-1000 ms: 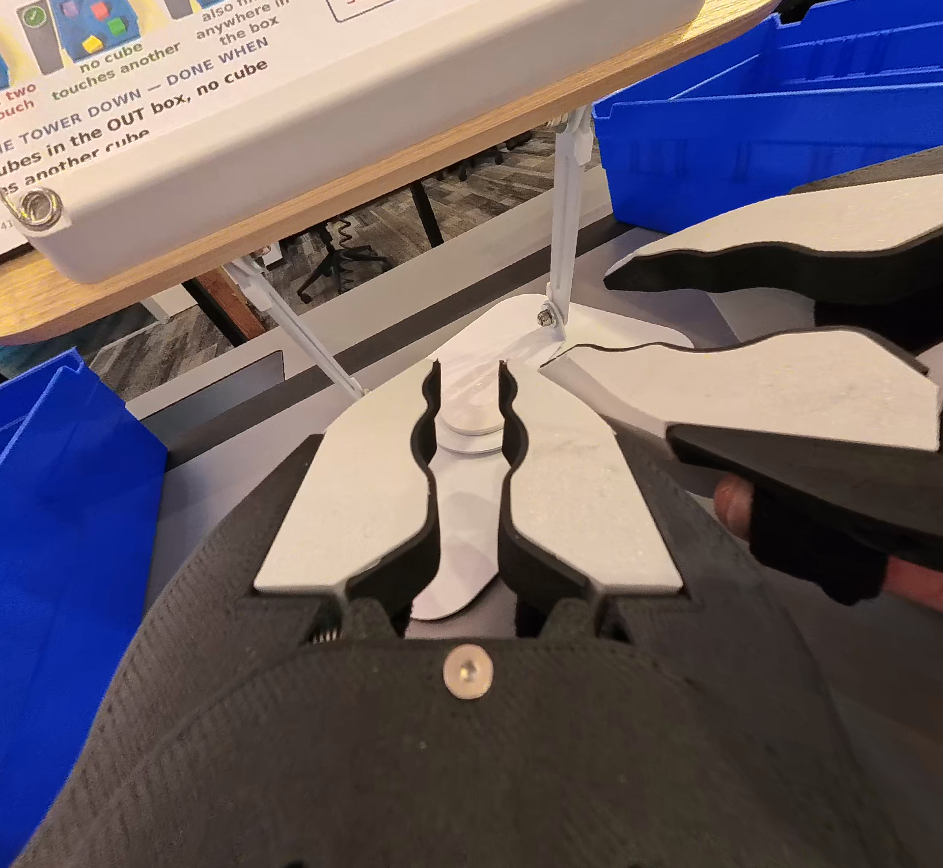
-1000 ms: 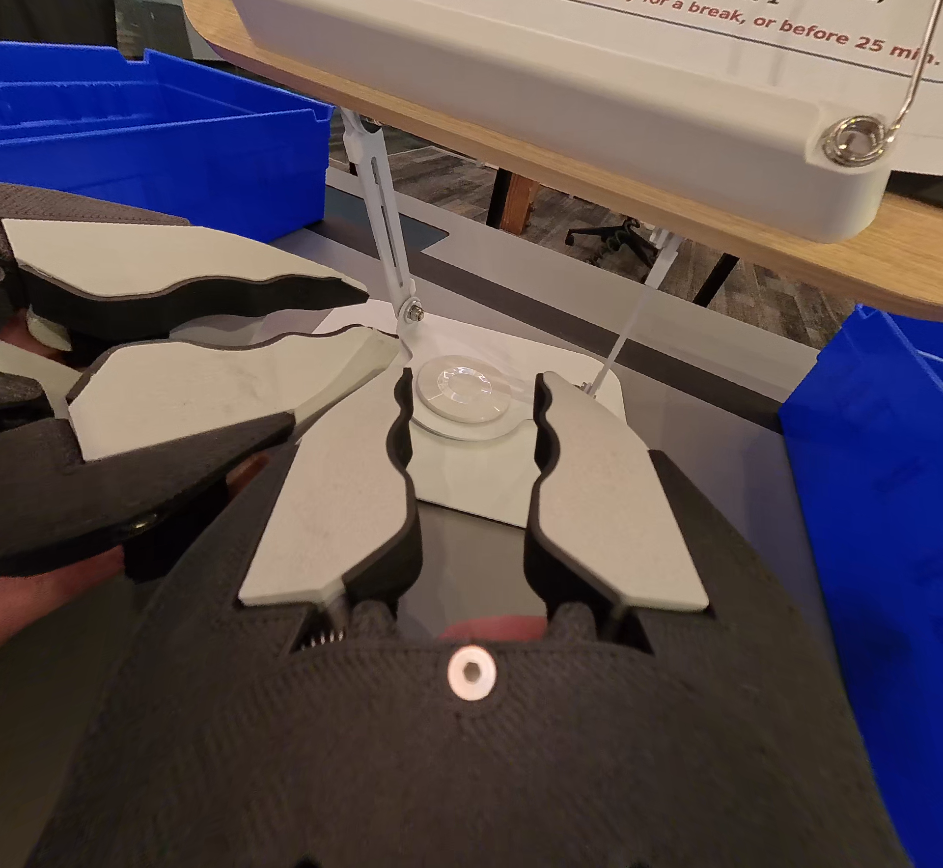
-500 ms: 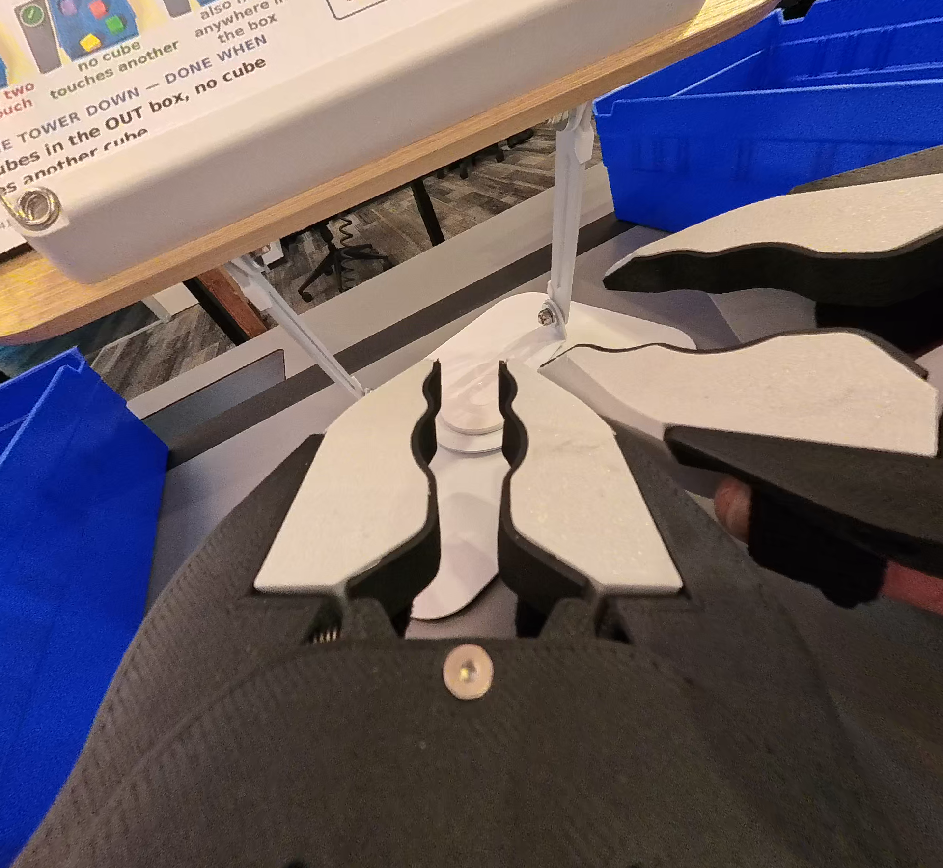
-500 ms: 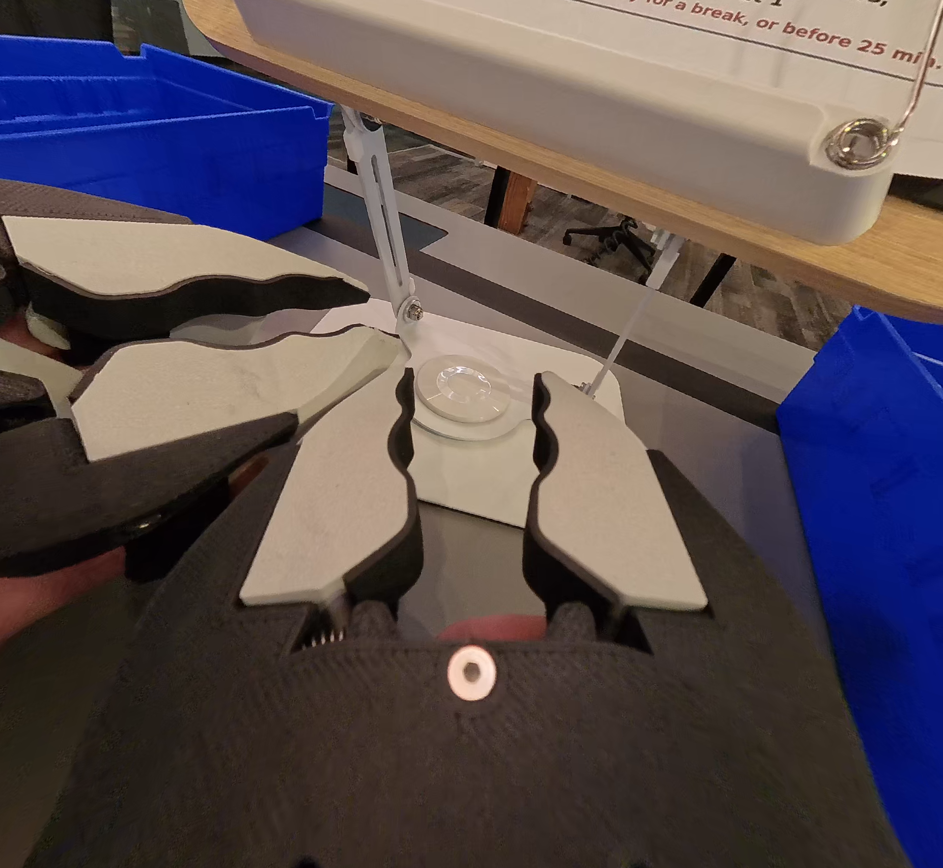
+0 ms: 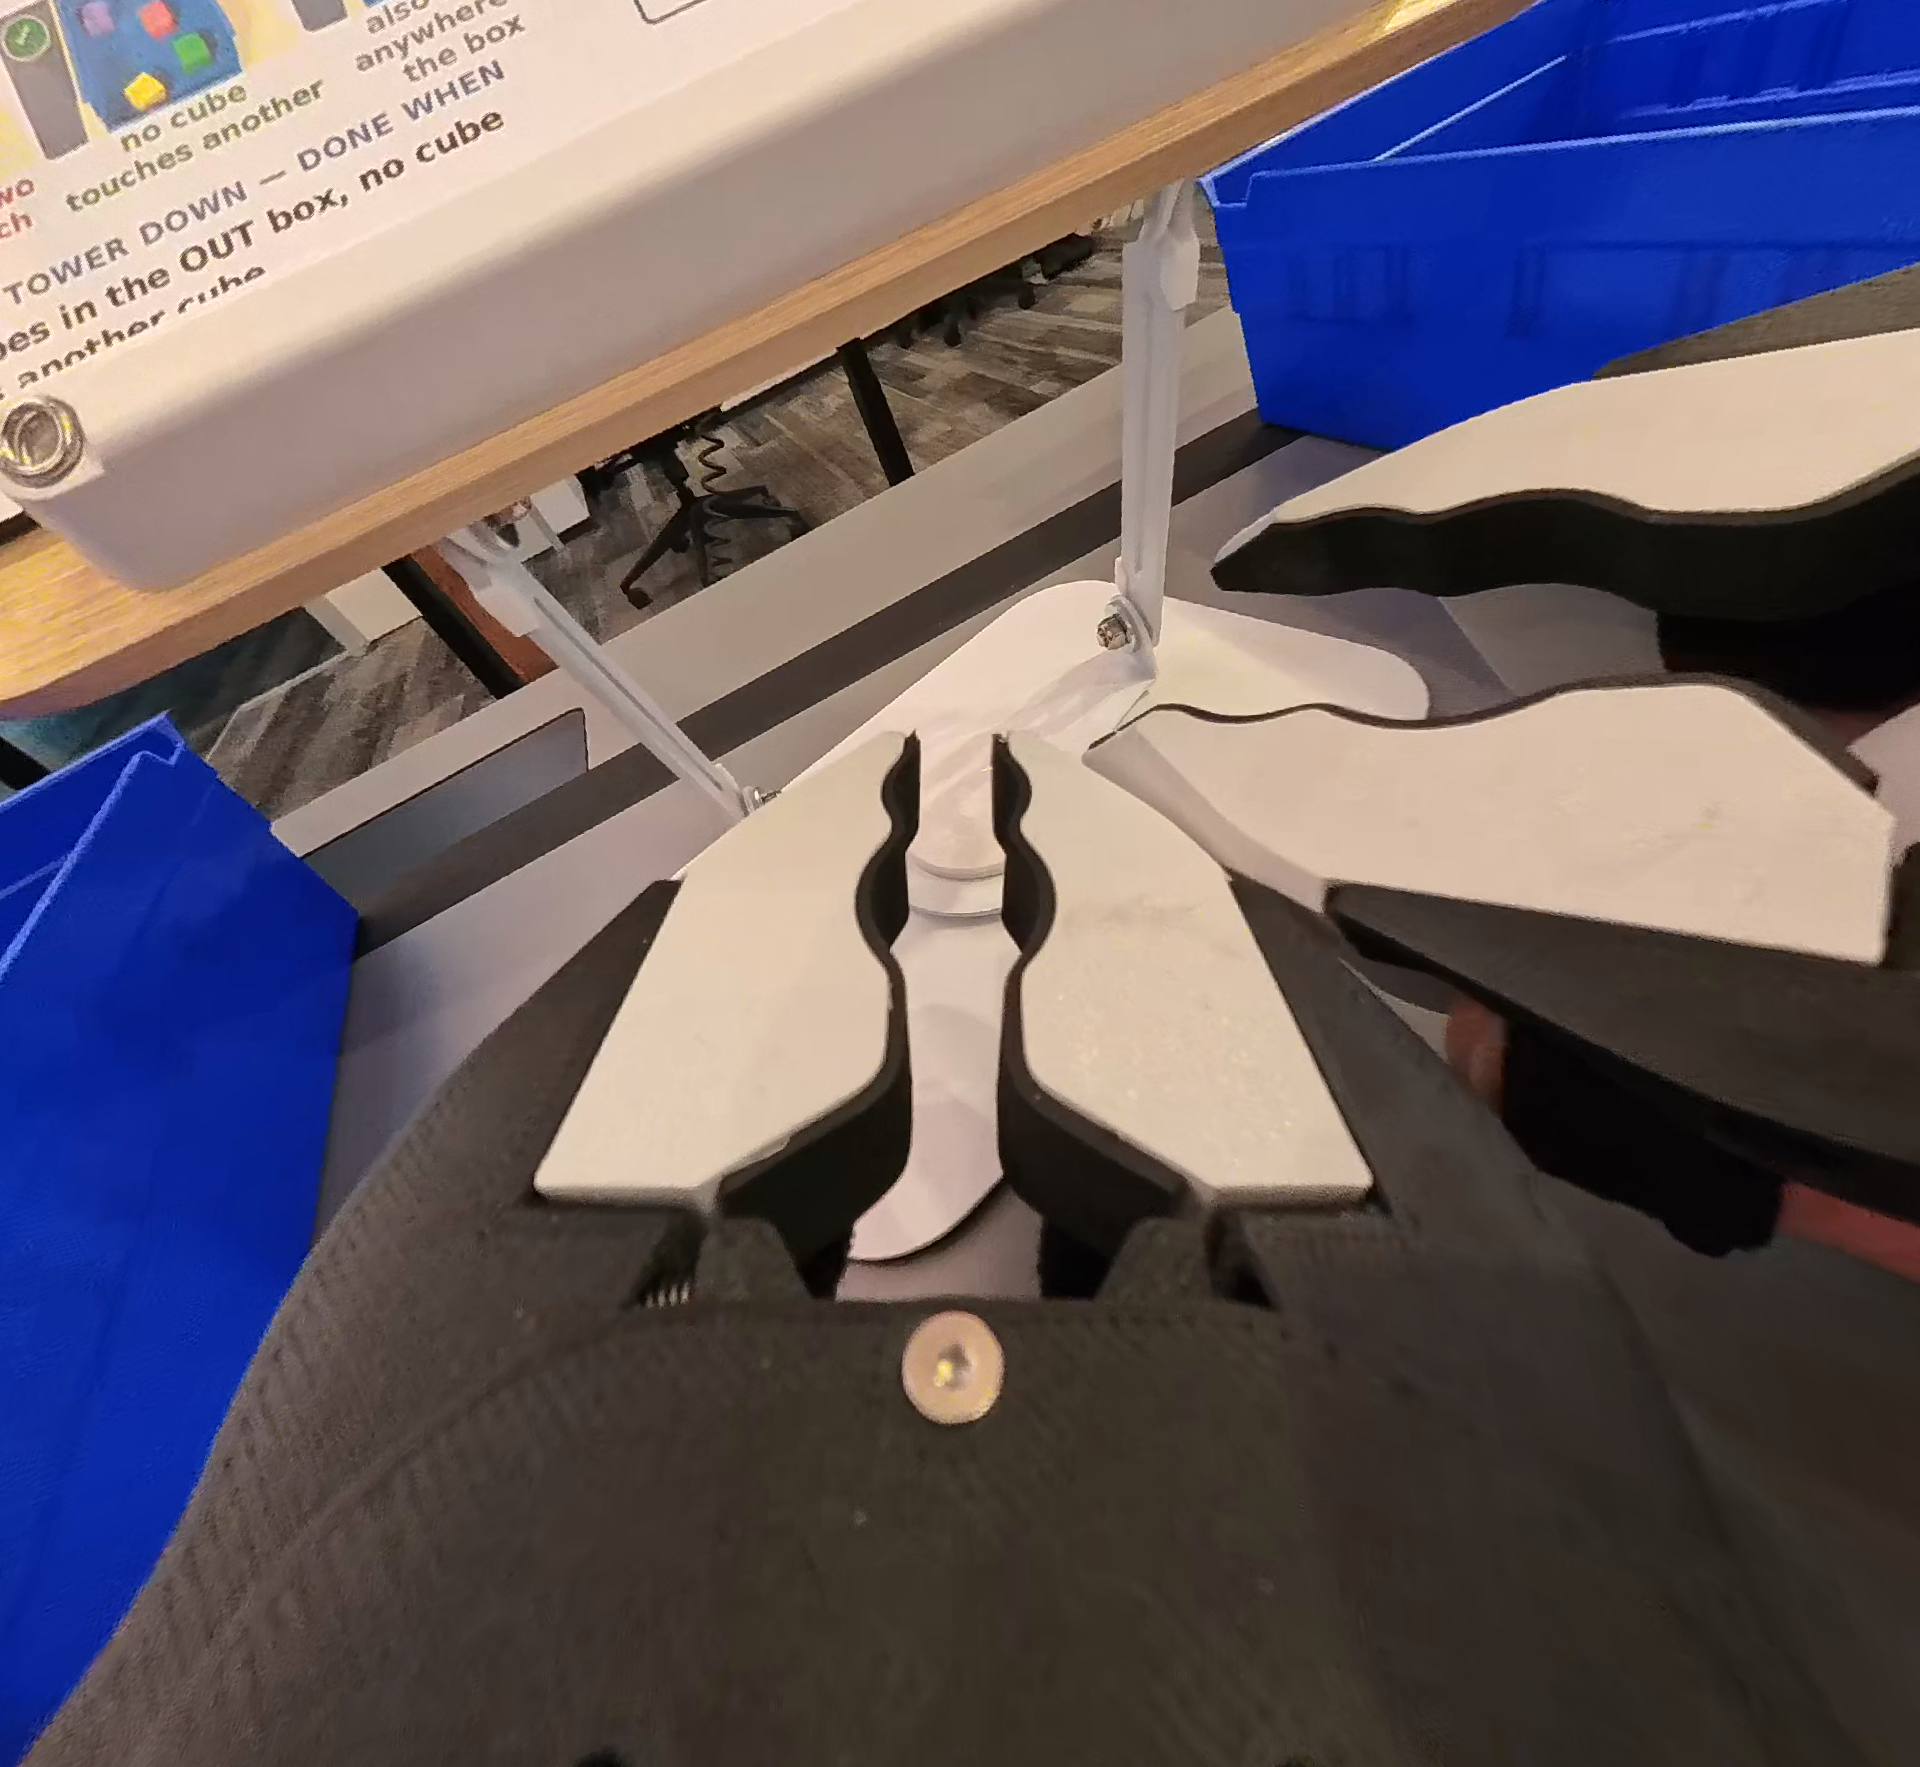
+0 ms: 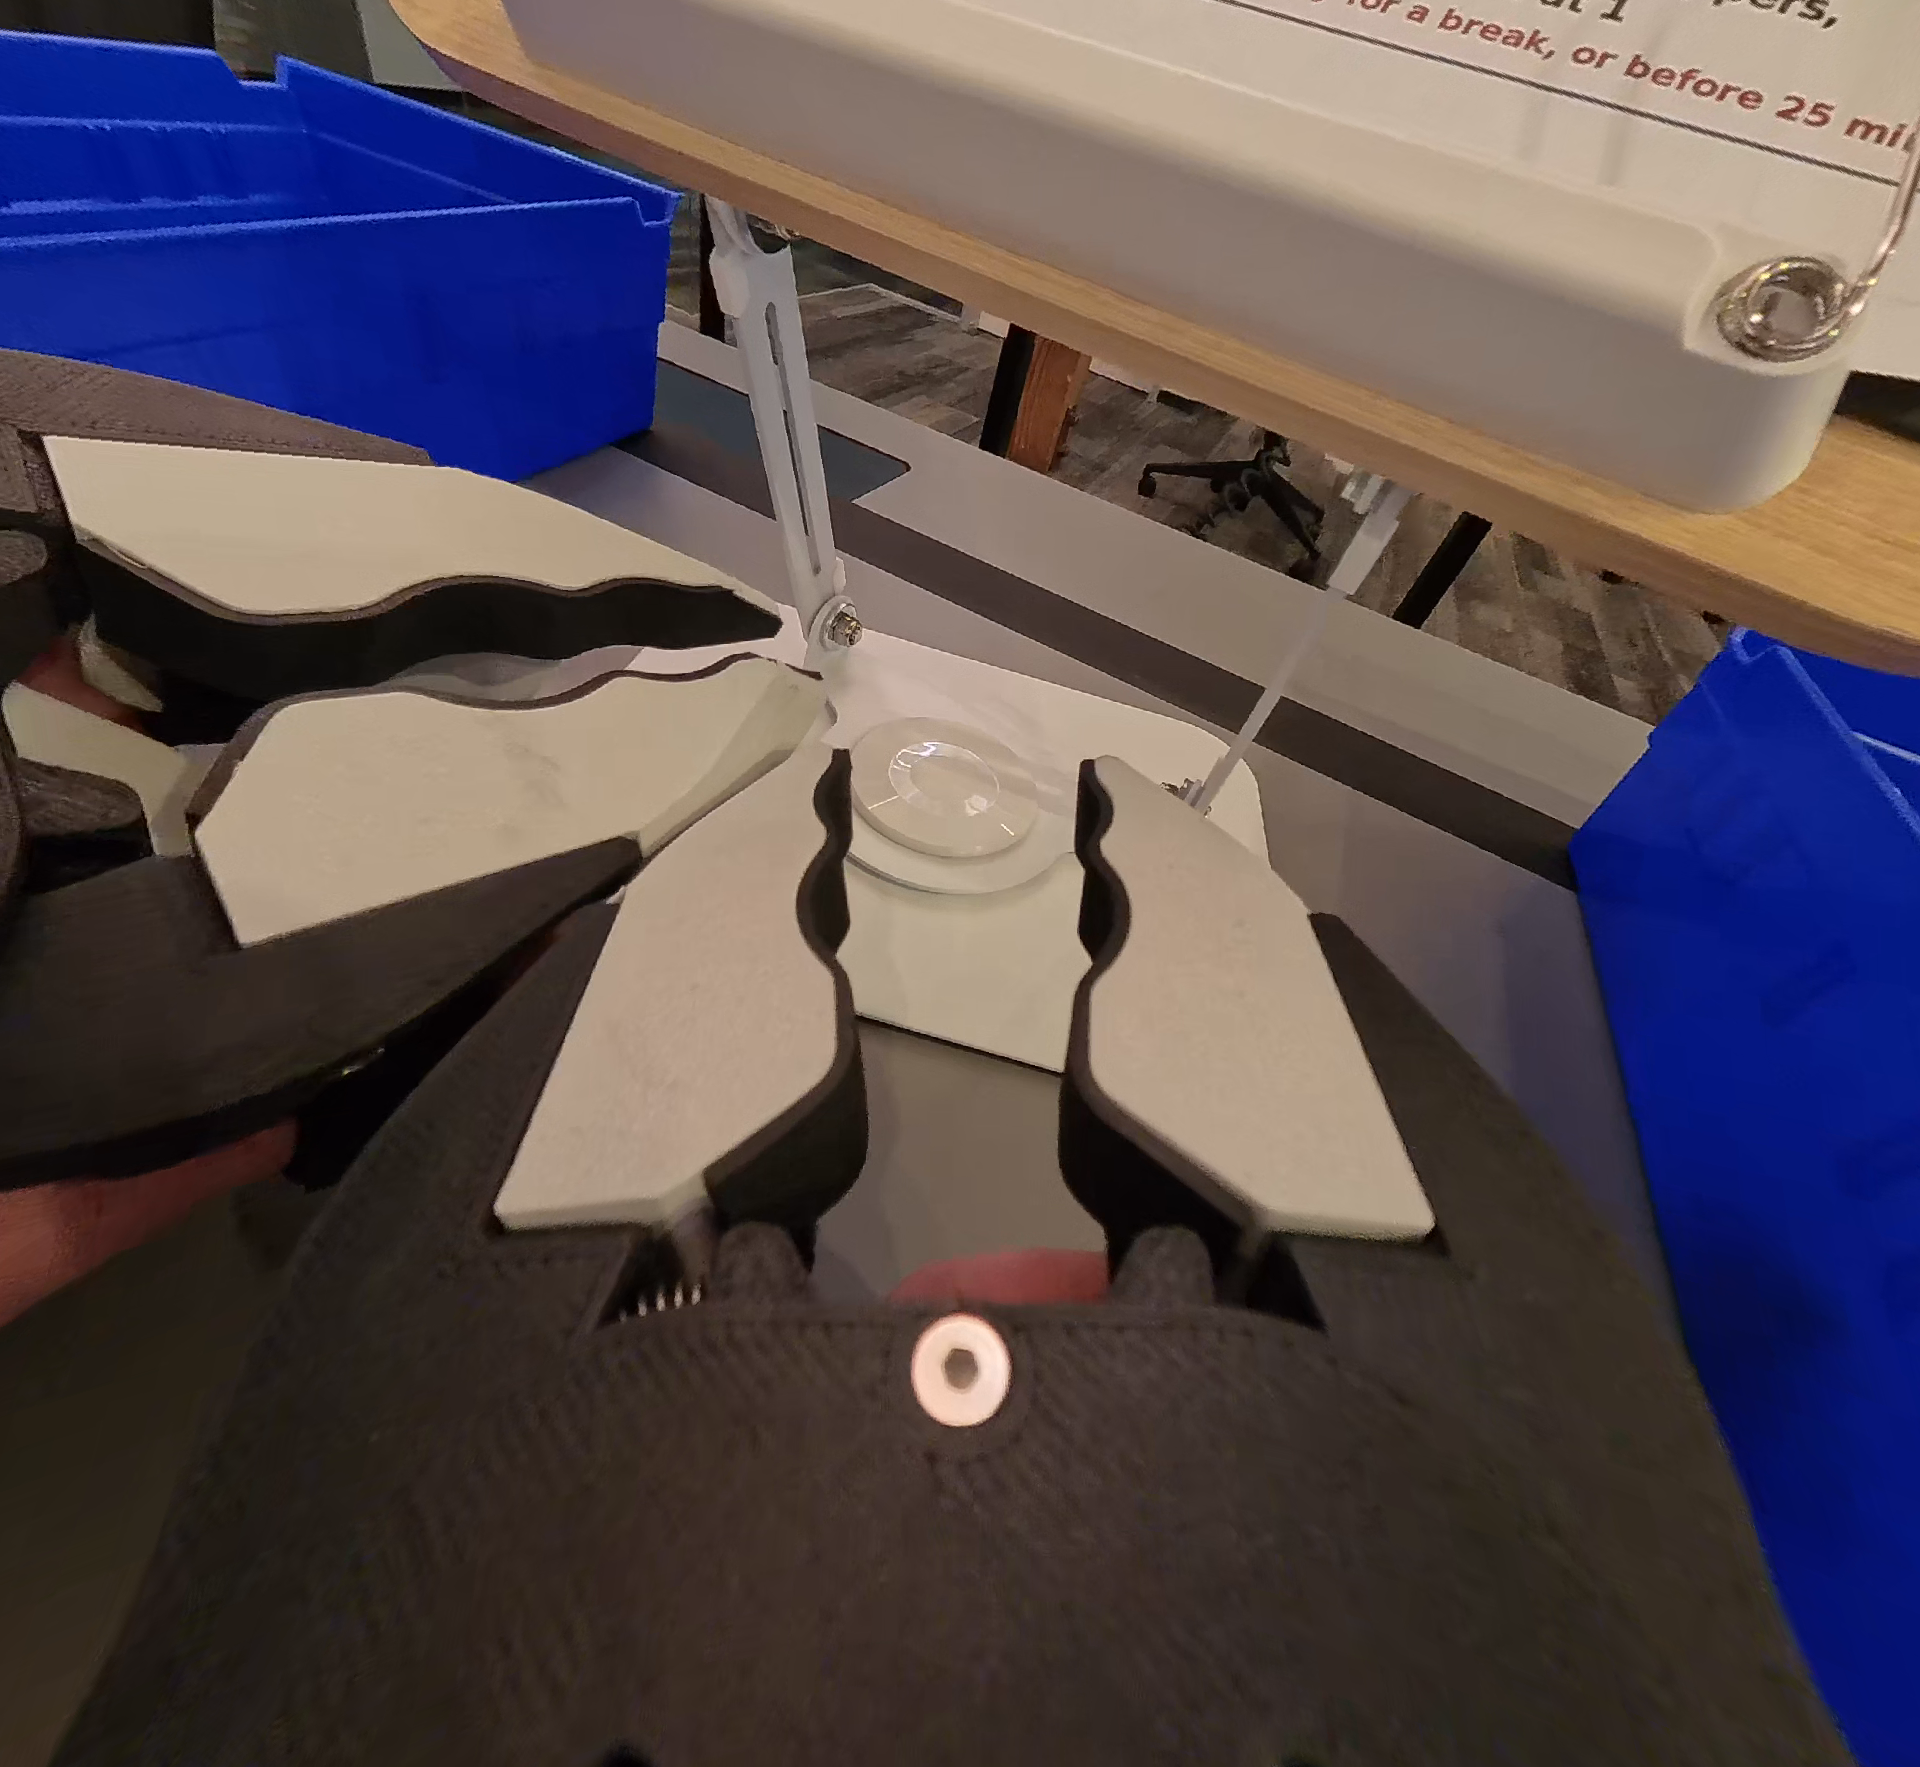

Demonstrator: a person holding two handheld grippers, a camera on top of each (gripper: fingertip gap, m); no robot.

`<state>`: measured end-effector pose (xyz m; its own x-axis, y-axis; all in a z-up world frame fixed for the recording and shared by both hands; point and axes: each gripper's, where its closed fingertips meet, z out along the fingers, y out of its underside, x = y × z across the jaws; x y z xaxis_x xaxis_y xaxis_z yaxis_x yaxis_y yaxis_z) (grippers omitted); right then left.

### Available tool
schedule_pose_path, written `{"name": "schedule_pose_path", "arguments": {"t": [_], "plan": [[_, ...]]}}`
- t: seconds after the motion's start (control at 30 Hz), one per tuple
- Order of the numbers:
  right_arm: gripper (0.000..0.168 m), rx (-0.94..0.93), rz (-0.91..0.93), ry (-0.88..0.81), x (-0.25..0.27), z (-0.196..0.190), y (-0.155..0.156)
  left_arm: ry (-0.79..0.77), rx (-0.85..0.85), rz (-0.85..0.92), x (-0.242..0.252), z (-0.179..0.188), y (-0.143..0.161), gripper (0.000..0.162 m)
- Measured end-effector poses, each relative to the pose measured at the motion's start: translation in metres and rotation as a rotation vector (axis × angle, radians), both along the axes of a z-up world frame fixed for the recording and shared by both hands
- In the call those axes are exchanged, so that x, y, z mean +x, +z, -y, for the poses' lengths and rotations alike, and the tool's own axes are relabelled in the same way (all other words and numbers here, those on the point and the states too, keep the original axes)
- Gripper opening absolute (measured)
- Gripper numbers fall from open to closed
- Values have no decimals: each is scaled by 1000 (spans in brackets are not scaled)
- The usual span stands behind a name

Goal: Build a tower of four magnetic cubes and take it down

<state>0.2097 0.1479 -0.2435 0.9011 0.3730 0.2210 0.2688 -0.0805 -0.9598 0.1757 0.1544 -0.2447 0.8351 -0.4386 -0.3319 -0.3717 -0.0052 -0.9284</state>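
Cubes unseen; both grippers' jaws gape over white stand base (image 6: 966,969).

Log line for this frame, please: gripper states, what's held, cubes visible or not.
left gripper: open narrowly, empty | right gripper: open, empty | both over white stand base with clear disc | blue bins either side | cubes: none visible

Grey tabletop (image 6: 1195,574) w/ a dark strip along its far side. On it: white stand base plate (image 6: 966,969) at centre w/ a clear round disc (image 6: 940,798) on top; blue bin (image 5: 1558,263) on one side, another blue bin (image 5: 135,1042) opposite.
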Motion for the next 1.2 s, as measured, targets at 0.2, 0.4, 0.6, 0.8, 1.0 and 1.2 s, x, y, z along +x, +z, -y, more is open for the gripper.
{"name": "schedule_pose_path", "arguments": {"t": [0.2,0.4,0.6,0.8,1.0,1.2], "plan": [[42,1,-2,3,0,0,0,-1,-1,8,-1,0,0,14],[42,2,-3,4,0,0,0,-2,0,9,-1,0,1,14],[43,10,2,4,-1,1,1,0,7,22,-3,0,2,17],[50,70,25,-28,15,15,13,3,51,41,-20,18,14,26],[51,141,15,-133,68,34,29,50,130,-12,-65,44,30,27],[58,223,49,-199,108,57,44,142,154,19,-136,64,37,28]]}}
